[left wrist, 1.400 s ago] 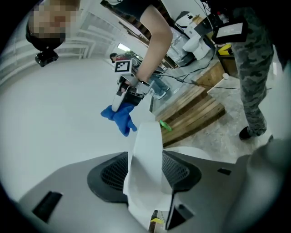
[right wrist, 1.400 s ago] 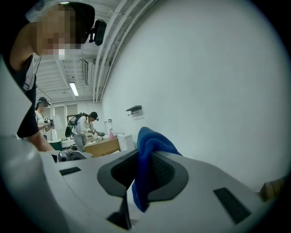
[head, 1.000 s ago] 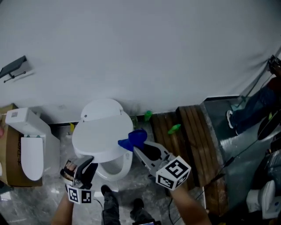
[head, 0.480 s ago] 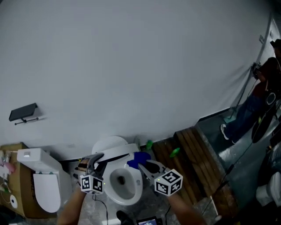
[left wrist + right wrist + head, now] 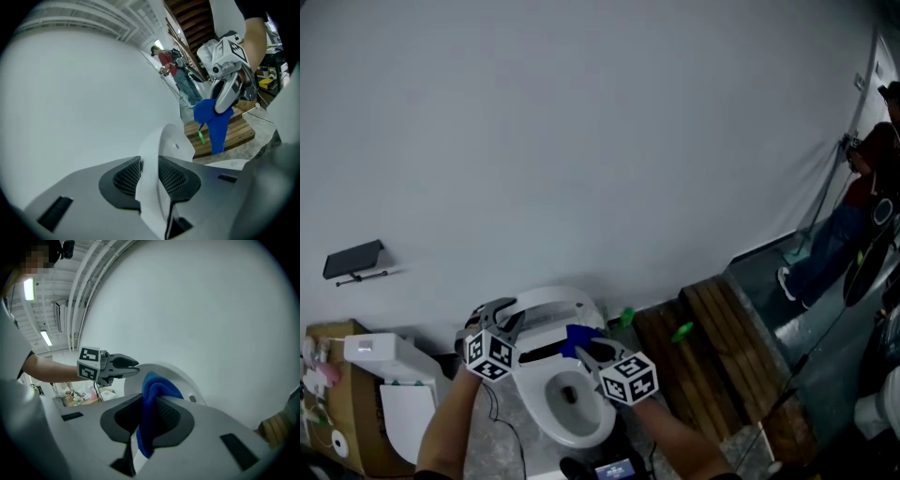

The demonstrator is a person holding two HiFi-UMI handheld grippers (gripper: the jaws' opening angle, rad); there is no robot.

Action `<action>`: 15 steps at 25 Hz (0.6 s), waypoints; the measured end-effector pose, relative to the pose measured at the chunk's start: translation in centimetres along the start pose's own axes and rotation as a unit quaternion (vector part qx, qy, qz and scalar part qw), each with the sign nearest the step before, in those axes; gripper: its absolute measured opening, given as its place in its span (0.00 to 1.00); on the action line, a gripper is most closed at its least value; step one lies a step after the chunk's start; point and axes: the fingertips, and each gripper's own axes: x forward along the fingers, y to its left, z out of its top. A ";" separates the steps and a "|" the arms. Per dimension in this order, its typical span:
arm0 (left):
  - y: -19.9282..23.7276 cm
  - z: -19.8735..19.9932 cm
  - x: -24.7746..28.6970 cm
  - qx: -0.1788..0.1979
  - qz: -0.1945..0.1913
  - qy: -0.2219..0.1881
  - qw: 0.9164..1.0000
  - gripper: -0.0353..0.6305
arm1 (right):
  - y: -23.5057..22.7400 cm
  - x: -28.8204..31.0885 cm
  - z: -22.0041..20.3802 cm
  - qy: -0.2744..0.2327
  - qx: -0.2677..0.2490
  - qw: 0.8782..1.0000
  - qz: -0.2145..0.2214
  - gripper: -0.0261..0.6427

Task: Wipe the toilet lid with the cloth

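The white toilet lid point(image 5: 551, 309) stands raised above the open bowl point(image 5: 572, 405). My left gripper point(image 5: 508, 312) is shut on the lid's left edge; in the left gripper view the white lid edge point(image 5: 151, 180) is pinched between the pads. My right gripper point(image 5: 587, 348) is shut on a blue cloth point(image 5: 577, 338) just in front of the lid's inner face. The right gripper view shows the cloth point(image 5: 153, 397) bunched in the jaws, with the lid point(image 5: 177, 377) right behind it and the left gripper point(image 5: 127, 365) on its rim. From the left gripper view the cloth point(image 5: 214, 123) hangs from the right gripper point(image 5: 220, 107).
A second white toilet point(image 5: 380, 367) and a cardboard box point(image 5: 326, 441) stand at the left. A wooden pallet point(image 5: 717, 370) with green objects point(image 5: 682, 331) lies to the right. A black holder point(image 5: 352, 259) hangs on the white wall. A person point(image 5: 862, 202) stands at the far right.
The left gripper has swung the lid up from low over the bowl to upright. The right gripper with the cloth has moved in toward the raised lid.
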 end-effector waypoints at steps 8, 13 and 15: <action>5.6 -1.8 4.3 -0.053 -0.036 0.071 0.995 0.22 | -3.9 10.0 4.8 0.011 -0.034 0.998 0.061 0.12; 8.1 -2.7 6.6 -0.066 -0.067 0.106 0.990 0.22 | -5.7 15.6 6.9 0.019 -0.059 0.995 0.076 0.12; 9.0 -3.1 7.2 -0.068 -0.082 0.112 0.988 0.22 | -5.8 17.7 7.2 0.020 -0.063 0.995 0.076 0.12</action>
